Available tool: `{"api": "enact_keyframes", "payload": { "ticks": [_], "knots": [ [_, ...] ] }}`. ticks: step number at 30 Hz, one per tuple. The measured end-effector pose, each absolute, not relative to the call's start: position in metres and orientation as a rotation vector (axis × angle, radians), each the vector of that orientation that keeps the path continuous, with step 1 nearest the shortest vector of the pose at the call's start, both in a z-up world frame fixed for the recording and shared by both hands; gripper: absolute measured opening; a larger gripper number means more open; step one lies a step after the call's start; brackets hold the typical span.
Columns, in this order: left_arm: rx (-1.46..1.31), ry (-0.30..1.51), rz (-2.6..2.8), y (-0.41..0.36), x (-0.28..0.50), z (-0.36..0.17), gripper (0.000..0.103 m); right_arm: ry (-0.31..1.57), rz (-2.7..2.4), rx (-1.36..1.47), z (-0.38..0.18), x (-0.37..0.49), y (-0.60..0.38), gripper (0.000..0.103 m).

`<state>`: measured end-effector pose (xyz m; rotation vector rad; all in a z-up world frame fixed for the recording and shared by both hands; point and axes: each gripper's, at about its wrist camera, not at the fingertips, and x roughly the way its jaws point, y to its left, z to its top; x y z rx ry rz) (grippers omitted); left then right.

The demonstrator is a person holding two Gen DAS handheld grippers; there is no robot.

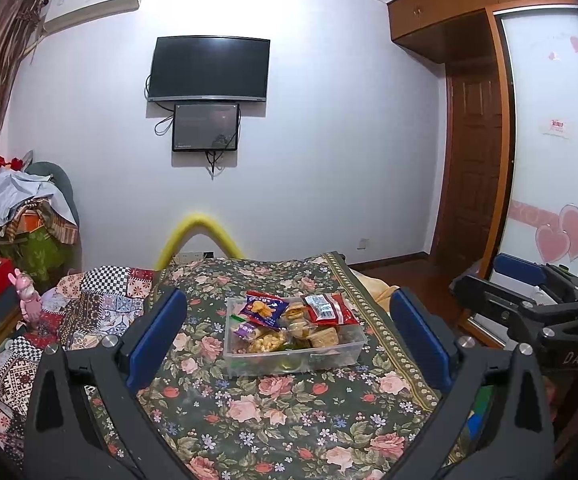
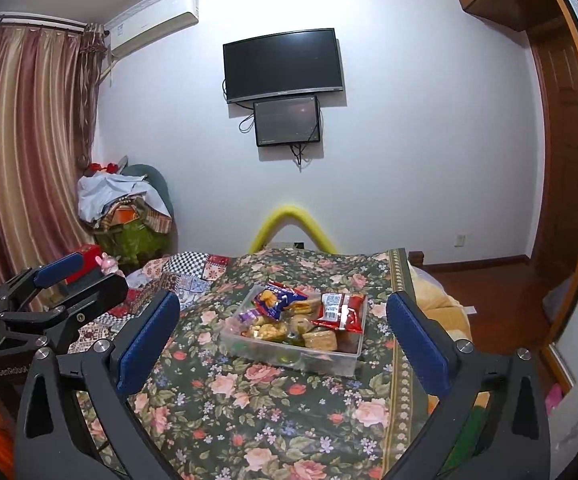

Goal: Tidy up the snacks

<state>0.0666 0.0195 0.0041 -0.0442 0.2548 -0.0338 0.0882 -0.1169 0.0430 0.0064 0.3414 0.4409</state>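
Floral cloth (image 1: 273,408) bears a clear box (image 1: 331,354) heaped with snack packets (image 1: 289,318).

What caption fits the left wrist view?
Open left gripper faces a clear plastic snack-filled box on a dark floral cloth.

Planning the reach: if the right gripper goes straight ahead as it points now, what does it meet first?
Probably the clear snack box on the floral cloth. It sits centered between the open right gripper fingers, though depth is hard to judge.
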Motion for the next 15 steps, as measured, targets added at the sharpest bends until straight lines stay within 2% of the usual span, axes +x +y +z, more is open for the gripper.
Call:
{"api": "enact_keyframes", "payload": {
  "ticks": [15],
  "knots": [
    [-0.043, 0.249, -0.043, 0.0171, 0.0656, 0.0051, 0.103, 0.341, 0.436, 0.008, 0.0444, 0.0875, -0.1203, 0.103]
  ]
}}
